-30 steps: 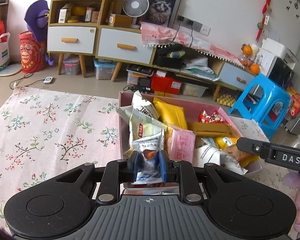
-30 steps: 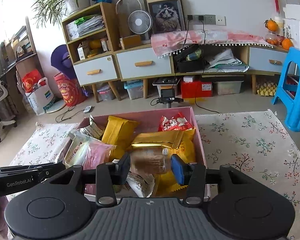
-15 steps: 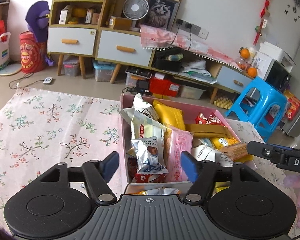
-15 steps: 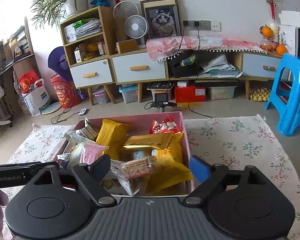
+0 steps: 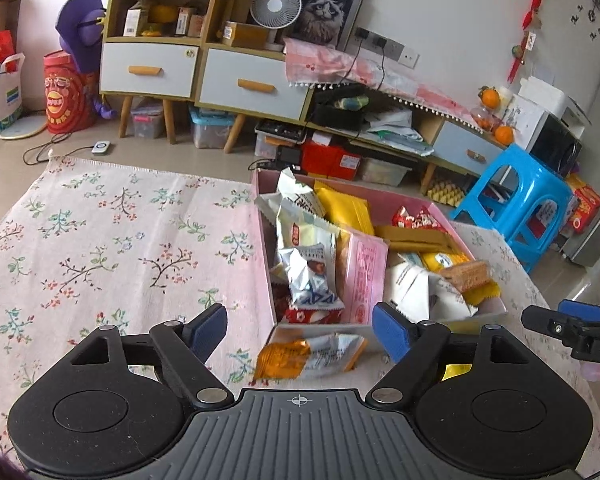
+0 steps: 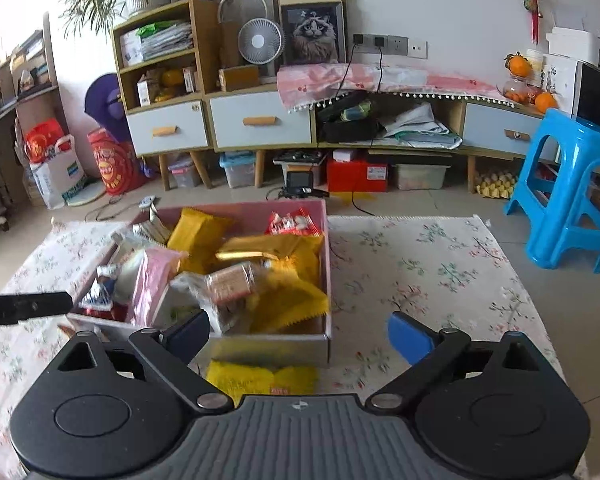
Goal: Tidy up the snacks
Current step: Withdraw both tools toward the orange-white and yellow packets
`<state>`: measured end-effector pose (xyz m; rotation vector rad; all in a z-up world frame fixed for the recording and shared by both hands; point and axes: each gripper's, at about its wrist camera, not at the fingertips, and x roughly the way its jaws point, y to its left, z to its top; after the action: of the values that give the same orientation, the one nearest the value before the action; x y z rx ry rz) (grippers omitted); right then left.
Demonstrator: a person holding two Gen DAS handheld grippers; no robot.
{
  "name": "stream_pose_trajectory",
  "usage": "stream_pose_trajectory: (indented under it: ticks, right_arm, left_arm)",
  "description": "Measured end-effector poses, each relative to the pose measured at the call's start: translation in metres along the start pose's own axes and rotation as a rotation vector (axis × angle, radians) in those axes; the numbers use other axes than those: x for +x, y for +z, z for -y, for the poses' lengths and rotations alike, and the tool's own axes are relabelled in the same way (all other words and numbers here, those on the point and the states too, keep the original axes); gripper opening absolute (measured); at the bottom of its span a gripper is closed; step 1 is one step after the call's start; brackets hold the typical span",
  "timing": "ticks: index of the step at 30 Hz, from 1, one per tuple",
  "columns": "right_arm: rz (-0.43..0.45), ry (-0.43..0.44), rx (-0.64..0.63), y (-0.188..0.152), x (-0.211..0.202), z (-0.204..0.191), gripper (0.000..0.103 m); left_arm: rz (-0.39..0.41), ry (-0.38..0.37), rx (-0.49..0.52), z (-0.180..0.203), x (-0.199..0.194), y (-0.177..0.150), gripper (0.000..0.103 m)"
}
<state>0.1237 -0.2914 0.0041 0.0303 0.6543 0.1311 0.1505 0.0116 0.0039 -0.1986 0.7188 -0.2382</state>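
Note:
A pink box [image 5: 265, 240] full of snack packets stands on the floral cloth; it also shows in the right wrist view [image 6: 327, 240]. A silver-blue packet [image 5: 312, 280] lies inside near its front left. A brown wafer packet [image 5: 466, 276] lies on top at the right, also seen in the right wrist view [image 6: 230, 284]. My left gripper [image 5: 300, 330] is open and empty, just short of the box front. An orange-and-white packet [image 5: 308, 356] lies on the cloth below it. My right gripper [image 6: 300, 334] is open and empty, above a yellow packet [image 6: 260, 378] lying in front of the box.
The floral cloth [image 5: 100, 240] covers the table, with bare cloth left of the box and right of it [image 6: 440, 272]. A blue plastic stool [image 6: 572, 184] stands on the floor to the right. Cabinets and clutter line the far wall.
Both grippers opened, letting go of the silver-blue packet and the wafer packet into the box, then drew back toward me. The two packets on the cloth came into view.

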Motion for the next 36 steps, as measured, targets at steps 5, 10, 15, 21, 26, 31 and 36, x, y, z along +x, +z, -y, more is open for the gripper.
stream_pose_trajectory:
  ticks: [5, 10, 15, 21, 26, 31, 36]
  right_arm:
    - [-0.033, -0.002, -0.019, -0.012, -0.006, -0.003, 0.089]
    - [-0.063, -0.005, -0.041, -0.022, -0.008, -0.007, 0.090]
    - [-0.081, -0.015, -0.063, -0.026, -0.006, -0.012, 0.090]
    - [-0.086, -0.019, -0.060, -0.025, -0.001, -0.014, 0.090]
    - [-0.098, -0.019, -0.064, -0.026, 0.004, -0.015, 0.090]
    - [-0.108, -0.016, -0.074, -0.027, 0.008, -0.017, 0.090]
    - [-0.116, -0.013, -0.081, -0.028, 0.013, -0.020, 0.090]
  left_arm:
    - [-0.019, -0.012, 0.038, 0.001, 0.000, -0.009, 0.081]
    - [-0.043, -0.039, 0.106, 0.004, 0.007, -0.016, 0.081]
    - [-0.073, -0.089, 0.167, 0.008, 0.013, -0.021, 0.077]
    - [-0.124, -0.157, 0.237, 0.017, 0.013, -0.026, 0.068]
    - [-0.209, -0.263, 0.306, 0.026, 0.013, -0.035, 0.068]
    - [-0.162, -0.260, 0.346, 0.030, 0.001, -0.036, 0.070]
    - [-0.073, -0.178, 0.378, 0.025, -0.004, -0.029, 0.072]
